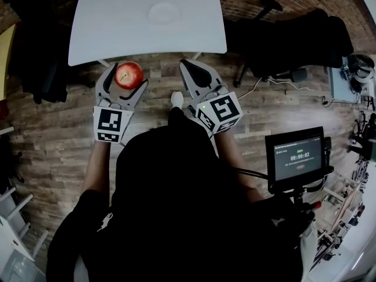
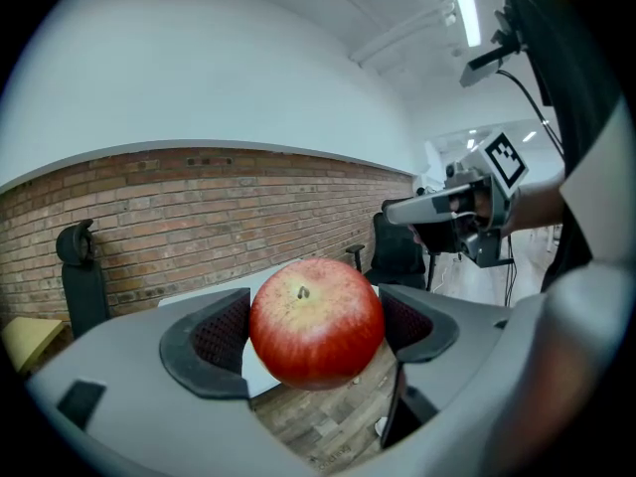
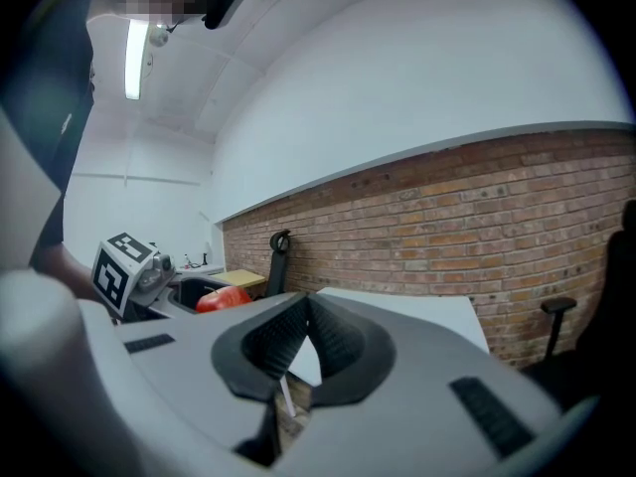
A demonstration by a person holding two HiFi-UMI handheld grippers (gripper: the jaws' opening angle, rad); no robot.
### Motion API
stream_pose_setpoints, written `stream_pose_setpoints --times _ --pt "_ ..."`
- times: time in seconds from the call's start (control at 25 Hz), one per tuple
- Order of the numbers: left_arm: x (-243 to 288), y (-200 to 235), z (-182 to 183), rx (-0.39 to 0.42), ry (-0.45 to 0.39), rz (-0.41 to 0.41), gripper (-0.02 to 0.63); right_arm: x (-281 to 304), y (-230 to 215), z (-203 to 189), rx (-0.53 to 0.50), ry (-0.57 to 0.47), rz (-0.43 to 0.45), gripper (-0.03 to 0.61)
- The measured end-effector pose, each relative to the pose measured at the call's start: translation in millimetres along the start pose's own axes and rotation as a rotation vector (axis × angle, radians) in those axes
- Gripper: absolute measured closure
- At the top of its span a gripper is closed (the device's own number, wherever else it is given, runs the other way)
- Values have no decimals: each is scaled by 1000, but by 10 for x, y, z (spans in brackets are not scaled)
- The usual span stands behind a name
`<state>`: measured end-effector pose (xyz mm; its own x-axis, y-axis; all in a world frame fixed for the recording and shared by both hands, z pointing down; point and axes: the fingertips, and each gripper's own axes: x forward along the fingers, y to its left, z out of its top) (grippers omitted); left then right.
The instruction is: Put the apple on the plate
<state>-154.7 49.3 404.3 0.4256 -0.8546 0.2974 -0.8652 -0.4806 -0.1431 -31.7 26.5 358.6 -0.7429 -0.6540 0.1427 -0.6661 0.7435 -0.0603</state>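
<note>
A red apple (image 1: 129, 74) is pinched between the jaws of the left gripper (image 2: 316, 334) and held above the wooden floor (image 1: 53, 128), just short of the white counter (image 1: 106, 34). Its stem is turned upward, so its core axis stands near upright. A white plate (image 1: 164, 12) lies on the counter, well apart. The right gripper (image 3: 306, 311) is pressed together, with nothing between its jaws.

apple (image 1: 128, 74): red, stem up, clamped in left tongs (image 2: 316, 328) | plate (image 1: 164, 12): white, on table (image 1: 111, 31), well apart
</note>
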Motion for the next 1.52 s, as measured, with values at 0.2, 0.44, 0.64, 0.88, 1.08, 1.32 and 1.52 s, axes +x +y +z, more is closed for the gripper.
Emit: stream_pose_setpoints --times 0.2,0.44,0.64,0.88,1.08,1.32,1.52 --pt "530 105 194 -5 14 5 205 233 -519 35 26 9 21 575" --pt "896 124 310 -16 42 24 204 323 -902 40 38 27 61 575" --pt "1315 154 382 -32 79 66 204 514 -1343 43 48 35 121 575" --pt "2086 256 440 -67 119 112 205 877 -2071 -56 56 63 194 575" --pt "1992 212 410 -81 123 133 206 856 -2023 -38 47 61 208 575" --pt "1982 242 423 -81 120 148 205 835 -2043 -78 56 71 202 575" --pt "2012 296 427 -72 128 135 204 870 -2067 -23 59 60 187 575"
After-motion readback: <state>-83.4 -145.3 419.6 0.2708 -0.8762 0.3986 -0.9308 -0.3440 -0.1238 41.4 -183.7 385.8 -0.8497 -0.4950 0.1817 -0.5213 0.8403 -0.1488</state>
